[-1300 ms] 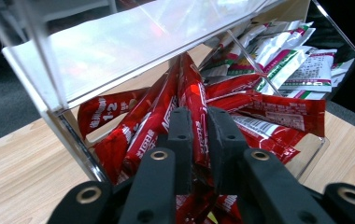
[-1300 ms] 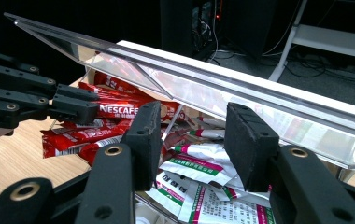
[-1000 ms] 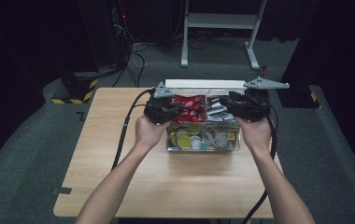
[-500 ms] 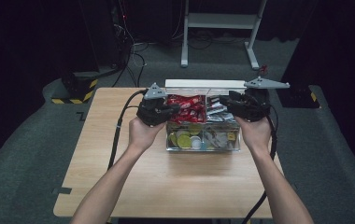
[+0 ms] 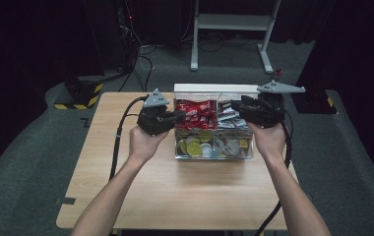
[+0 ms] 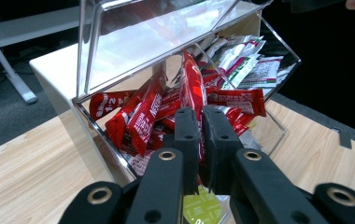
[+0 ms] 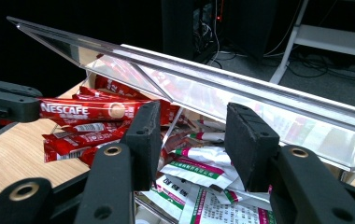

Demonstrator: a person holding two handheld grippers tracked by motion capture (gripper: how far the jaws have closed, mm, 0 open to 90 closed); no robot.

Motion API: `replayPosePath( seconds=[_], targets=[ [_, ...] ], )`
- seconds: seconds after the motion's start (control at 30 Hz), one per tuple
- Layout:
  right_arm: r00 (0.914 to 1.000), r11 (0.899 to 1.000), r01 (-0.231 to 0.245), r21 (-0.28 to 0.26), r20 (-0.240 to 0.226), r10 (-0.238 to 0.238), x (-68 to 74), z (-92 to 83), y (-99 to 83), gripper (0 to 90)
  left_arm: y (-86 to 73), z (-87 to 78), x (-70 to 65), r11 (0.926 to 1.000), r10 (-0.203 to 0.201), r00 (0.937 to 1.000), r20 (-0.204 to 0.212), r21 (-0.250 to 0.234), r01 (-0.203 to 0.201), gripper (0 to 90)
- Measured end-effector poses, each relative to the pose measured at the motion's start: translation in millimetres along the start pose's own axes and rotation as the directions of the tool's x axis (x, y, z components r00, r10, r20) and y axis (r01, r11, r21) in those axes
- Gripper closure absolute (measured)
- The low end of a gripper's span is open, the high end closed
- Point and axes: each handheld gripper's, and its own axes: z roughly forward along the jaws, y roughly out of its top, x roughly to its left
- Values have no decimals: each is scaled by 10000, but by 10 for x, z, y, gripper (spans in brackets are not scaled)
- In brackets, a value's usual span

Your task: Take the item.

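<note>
A white metal stand [image 5: 234, 22] rises behind the wooden table [image 5: 126, 172].

Red Nescafe sachet [image 7: 89, 111] held level above clear acrylic organizer box [image 5: 213, 152], pinched at one end

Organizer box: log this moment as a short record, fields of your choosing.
box: clear box with compartments, on the wooden table
lid: open, raised at the back
red sachets: far left compartment
white sachets: far right compartment
near compartments: small round items, kind unclear
left gripper: shut on a red sachet, held level above the pile
right gripper: open over the white sachets, holding nothing
</note>
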Motion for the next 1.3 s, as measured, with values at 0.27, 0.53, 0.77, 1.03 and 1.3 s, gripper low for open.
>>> replayPosePath(
  seconds=[0.27,0.53,0.77,1.03,1.3],
  targets=[
    [10000,10000,63,57,12,-63,12,47,-5,554,-87,-214,17,9997,137,9999,36,-186,-136,853],
    [10000,9999,-14,126,-23,15,21,80,0,554,-181,-286,35,9994,68,10000,70,-327,-65,855],
    [10000,9999,-2,123,2,2,33,70,0,553,-237,-393,83,9984,30,10000,21,-569,-29,855],
    [10000,9998,39,190,2,-39,41,52,24,553,-332,-558,134,9954,-194,9998,-75,-939,186,855],
    [10000,9998,31,216,27,-31,48,50,33,553,-436,-640,156,9949,-214,9993,-318,-995,182,855]
  ],
)
